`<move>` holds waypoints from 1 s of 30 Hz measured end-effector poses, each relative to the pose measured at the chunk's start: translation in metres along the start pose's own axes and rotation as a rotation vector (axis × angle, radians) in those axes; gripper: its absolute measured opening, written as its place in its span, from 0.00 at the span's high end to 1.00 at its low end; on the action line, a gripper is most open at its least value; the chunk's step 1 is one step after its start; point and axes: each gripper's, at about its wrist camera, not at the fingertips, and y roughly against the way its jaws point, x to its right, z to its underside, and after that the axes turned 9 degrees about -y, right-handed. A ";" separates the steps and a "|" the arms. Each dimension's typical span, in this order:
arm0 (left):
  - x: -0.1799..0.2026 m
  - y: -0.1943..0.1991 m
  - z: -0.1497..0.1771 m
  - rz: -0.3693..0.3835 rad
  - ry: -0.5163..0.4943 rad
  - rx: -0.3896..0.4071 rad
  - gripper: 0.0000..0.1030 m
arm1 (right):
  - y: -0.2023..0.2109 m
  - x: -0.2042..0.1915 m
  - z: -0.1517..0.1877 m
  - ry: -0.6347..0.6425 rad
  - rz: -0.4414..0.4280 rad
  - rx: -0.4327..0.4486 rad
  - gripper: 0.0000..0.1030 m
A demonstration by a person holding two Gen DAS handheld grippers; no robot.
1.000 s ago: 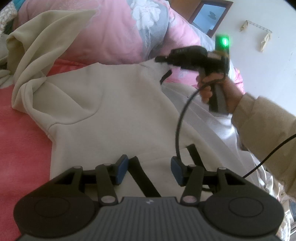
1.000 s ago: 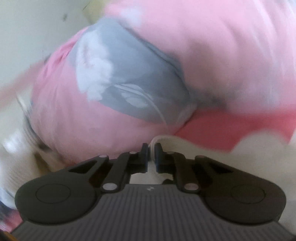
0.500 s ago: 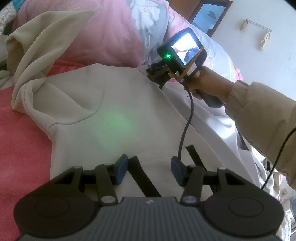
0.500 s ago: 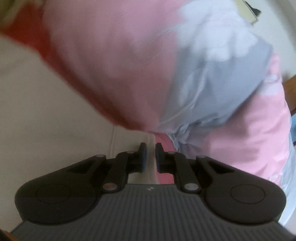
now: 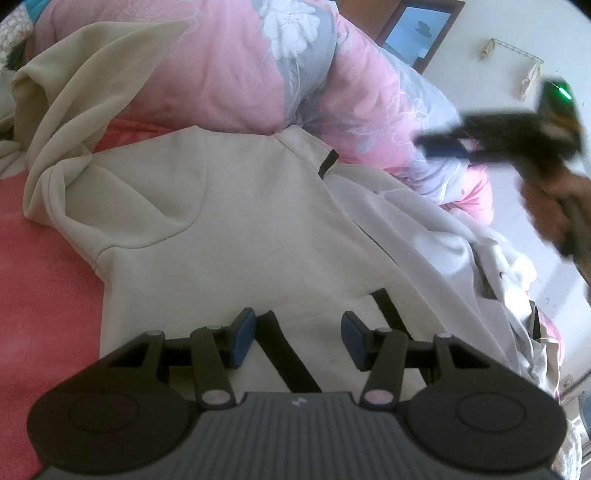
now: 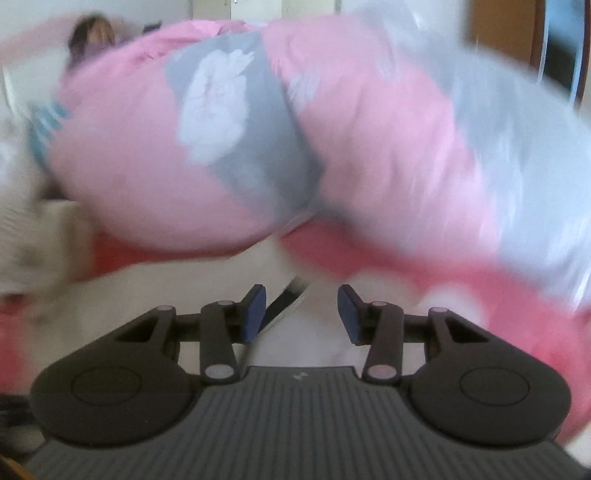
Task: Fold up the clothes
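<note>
A beige garment (image 5: pixel 229 218) with black straps lies spread flat on the pink bedsheet (image 5: pixel 40 280); one part of it trails up to the left against the quilt. My left gripper (image 5: pixel 297 338) hovers open over its near edge, a black strap (image 5: pixel 288 354) between the fingers. My right gripper (image 5: pixel 443 147) shows blurred at the far right of the left wrist view, lifted above the bed in a person's hand (image 5: pixel 550 206). In the blurred right wrist view that gripper (image 6: pixel 301 314) is open, with pale cloth (image 6: pixel 199 291) and a dark strap (image 6: pixel 284 299) below it.
A pink and grey flowered quilt (image 5: pixel 236 62) is heaped along the back of the bed. More pale clothes (image 5: pixel 509 273) are piled at the right edge. A white wall (image 5: pixel 491 26) with a small rack and a dark-framed picture (image 5: pixel 417 29) stand behind.
My right gripper has opened and let go of the garment's far corner, then swung up and to the right. The garment now lies flat. My left gripper has stayed put.
</note>
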 end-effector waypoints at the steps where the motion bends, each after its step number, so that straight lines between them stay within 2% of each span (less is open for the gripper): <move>1: 0.000 0.000 0.000 0.000 0.000 0.000 0.49 | 0.007 0.002 0.011 -0.041 -0.035 -0.031 0.59; 8: 0.000 -0.001 0.000 0.000 0.001 0.001 0.49 | 0.057 0.016 0.086 -0.328 -0.278 -0.249 0.64; 12: -0.001 -0.001 0.000 0.002 0.002 0.000 0.49 | 0.057 0.018 0.108 -0.406 -0.291 -0.286 0.74; 15: -0.001 -0.002 -0.001 0.000 0.000 -0.001 0.49 | 0.057 0.013 0.115 -0.438 -0.297 -0.293 0.74; 20: -0.001 -0.001 0.000 0.000 0.000 -0.001 0.49 | 0.058 0.005 0.124 -0.413 -0.275 -0.286 0.79; 25: -0.001 -0.001 -0.001 -0.001 -0.003 -0.001 0.49 | 0.060 -0.015 0.129 -0.273 -0.204 -0.260 0.80; 30: -0.001 -0.001 0.000 -0.002 -0.003 -0.001 0.49 | 0.068 -0.048 0.134 -0.079 -0.110 -0.219 0.80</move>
